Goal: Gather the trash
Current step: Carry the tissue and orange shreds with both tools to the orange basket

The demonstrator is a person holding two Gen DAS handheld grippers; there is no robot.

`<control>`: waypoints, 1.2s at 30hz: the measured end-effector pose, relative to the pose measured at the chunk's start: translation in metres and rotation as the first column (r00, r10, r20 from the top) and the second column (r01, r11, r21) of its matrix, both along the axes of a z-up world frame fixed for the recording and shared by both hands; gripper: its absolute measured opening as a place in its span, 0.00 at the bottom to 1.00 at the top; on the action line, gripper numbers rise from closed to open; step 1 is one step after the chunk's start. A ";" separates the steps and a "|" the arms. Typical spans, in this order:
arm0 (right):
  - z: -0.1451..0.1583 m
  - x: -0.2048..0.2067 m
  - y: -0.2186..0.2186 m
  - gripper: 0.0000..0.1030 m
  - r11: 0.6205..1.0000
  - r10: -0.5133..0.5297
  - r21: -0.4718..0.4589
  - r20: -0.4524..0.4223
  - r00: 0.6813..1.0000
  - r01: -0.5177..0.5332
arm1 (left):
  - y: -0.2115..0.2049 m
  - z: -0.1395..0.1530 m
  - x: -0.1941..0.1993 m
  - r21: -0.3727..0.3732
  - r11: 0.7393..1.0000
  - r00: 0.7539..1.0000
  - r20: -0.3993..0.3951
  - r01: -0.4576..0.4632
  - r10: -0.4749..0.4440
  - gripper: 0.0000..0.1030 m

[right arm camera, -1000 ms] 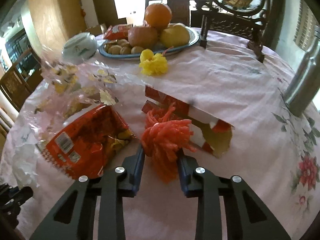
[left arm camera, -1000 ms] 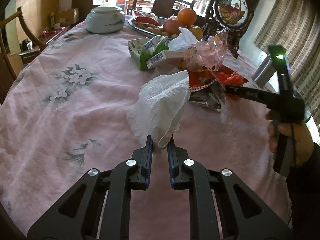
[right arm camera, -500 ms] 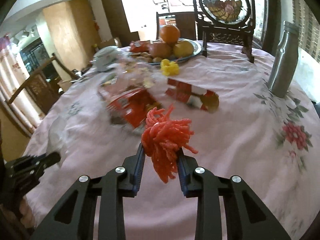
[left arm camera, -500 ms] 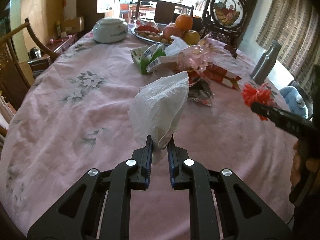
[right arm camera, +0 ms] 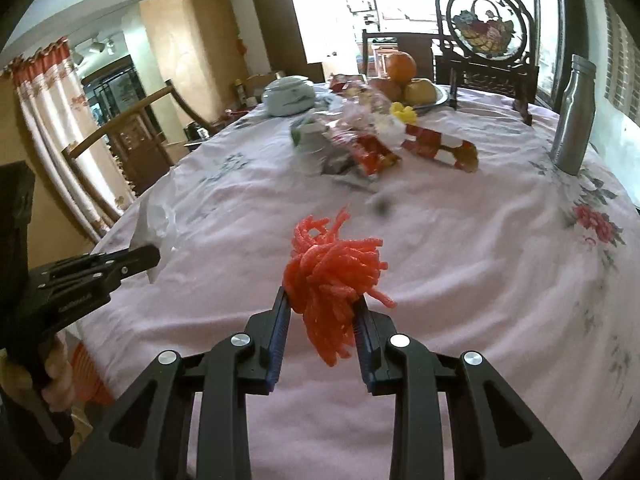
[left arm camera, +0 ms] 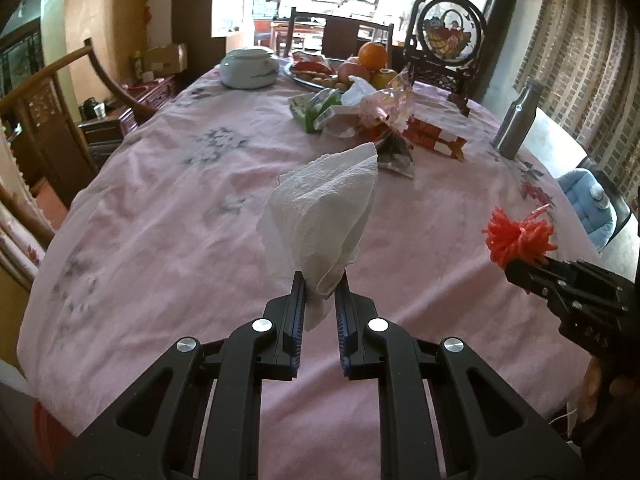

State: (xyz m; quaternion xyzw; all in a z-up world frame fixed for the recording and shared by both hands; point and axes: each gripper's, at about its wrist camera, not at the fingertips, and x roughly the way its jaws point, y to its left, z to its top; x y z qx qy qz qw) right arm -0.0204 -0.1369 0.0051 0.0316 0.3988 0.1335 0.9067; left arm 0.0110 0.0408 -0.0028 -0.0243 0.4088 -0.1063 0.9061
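Trash is held in both tools: a crumpled white paper towel (left arm camera: pixel 320 216) is clamped in the left tool (left arm camera: pixel 320 292), and a red-orange yarn pompom (right arm camera: pixel 332 276) is pinched in the right tool (right arm camera: pixel 320 308). Over the last second both pieces have been lifted and drawn back from the litter pile toward the near edge, so the carry to a bin, which is not seen, is judged to be underway. Red snack wrappers (right arm camera: pixel 372 152) and a crinkled clear bag (left arm camera: pixel 388 104) are left at twelve o'clock on the pink floral-clothed counter (left arm camera: pixel 168 220). A steel bottle (right arm camera: pixel 574 116) stands at two o'clock, a fruit plate (left arm camera: pixel 320 80) beyond; wooden chairs (left arm camera: pixel 48 120) ring the room.
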 end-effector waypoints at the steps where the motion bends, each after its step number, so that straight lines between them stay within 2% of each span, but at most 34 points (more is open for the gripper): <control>1: 0.000 -0.004 0.004 0.30 1.000 0.006 0.002 0.001 1.000 -0.006 | 0.002 0.000 -0.005 0.000 1.000 1.000 0.000 -0.006 0.006 0.15; 13: 0.012 -0.049 0.070 0.30 0.990 0.137 -0.022 0.038 0.990 -0.136 | 0.051 -0.001 -0.060 0.003 0.994 0.994 0.025 -0.108 0.108 0.15; 21: 0.025 -0.069 0.134 0.30 0.960 0.282 -0.023 0.073 0.957 -0.281 | 0.106 0.005 -0.100 0.009 0.972 0.970 0.062 -0.235 0.234 0.15; 27: 0.028 -0.080 0.194 0.30 0.915 0.402 -0.025 0.075 0.912 -0.402 | 0.160 0.005 -0.130 0.007 0.931 0.929 0.069 -0.365 0.363 0.15; 33: 0.027 -0.093 0.258 0.30 0.851 0.524 -0.027 0.060 0.849 -0.524 | 0.205 -0.004 -0.155 -0.001 0.884 0.883 0.050 -0.467 0.466 0.15; 36: 0.023 -0.101 0.286 0.30 0.815 0.579 -0.036 0.045 0.814 -0.578 | 0.230 -0.012 -0.169 -0.003 0.849 0.848 0.042 -0.528 0.528 0.15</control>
